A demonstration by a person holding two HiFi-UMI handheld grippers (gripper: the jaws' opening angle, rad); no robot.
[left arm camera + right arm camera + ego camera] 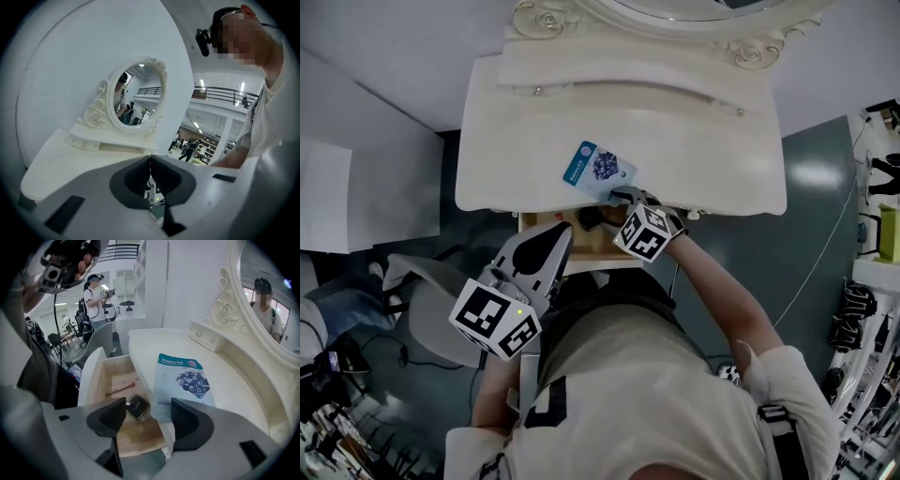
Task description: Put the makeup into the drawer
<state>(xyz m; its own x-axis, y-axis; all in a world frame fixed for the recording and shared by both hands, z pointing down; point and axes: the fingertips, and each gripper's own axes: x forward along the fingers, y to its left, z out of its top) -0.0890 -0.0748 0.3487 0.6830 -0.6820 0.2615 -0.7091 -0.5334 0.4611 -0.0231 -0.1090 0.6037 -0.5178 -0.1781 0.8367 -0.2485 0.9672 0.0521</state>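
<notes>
Wooden drawer (139, 436): one black compact (137, 407), one brush (123, 387). One blue packet (183, 383) on tabletop (243, 390). Right gripper (146, 416) released; left gripper (150, 161) clenched.

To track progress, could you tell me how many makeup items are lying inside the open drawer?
2: a black compact nearest the right gripper, and a slim brush just beyond it. The gripper hides part of the drawer, so more are possible.

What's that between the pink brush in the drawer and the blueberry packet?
A square black compact, lying on the open drawer's wooden floor; the right gripper view shows it.
</notes>
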